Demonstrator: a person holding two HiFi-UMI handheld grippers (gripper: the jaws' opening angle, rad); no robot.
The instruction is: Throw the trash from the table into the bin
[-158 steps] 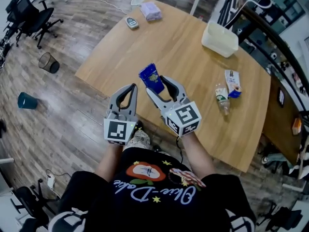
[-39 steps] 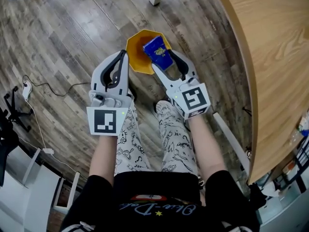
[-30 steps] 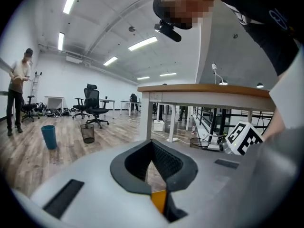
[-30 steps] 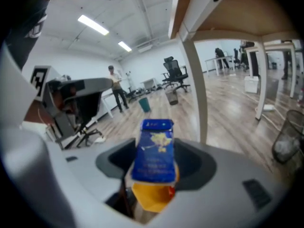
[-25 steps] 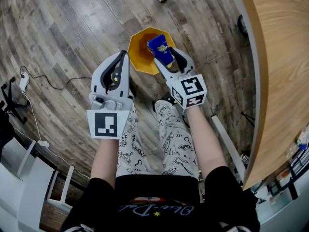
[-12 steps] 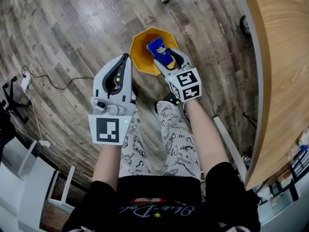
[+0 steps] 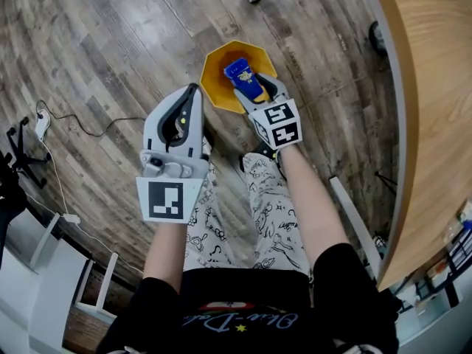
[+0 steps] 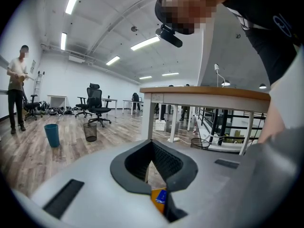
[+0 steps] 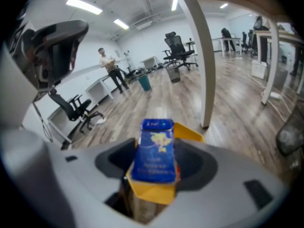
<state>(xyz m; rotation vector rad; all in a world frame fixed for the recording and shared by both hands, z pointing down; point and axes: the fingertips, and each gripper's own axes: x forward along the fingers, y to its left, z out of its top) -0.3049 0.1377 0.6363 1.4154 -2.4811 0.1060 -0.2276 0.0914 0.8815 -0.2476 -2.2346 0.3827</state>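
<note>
Right gripper (image 7: 249, 88) clamped on blue packet (image 7: 239, 71), pitched nose-down over the mouth of the orange bin (image 7: 215, 85) so letting go should drop it in; left gripper (image 7: 192, 94) closed, empty, parked alongside.

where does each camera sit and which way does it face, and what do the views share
Head view: on the person's head, looking steeply down; arms, legs, left gripper and right gripper show, the right holding a packet at the bin.
Left gripper view: on the left gripper, facing roughly level past the table; its shut jaws and an arm show.
Right gripper view: on the right gripper, tilted down at the bin; its jaws grip the packet.
Shared: packet and bin show in all three.
</note>
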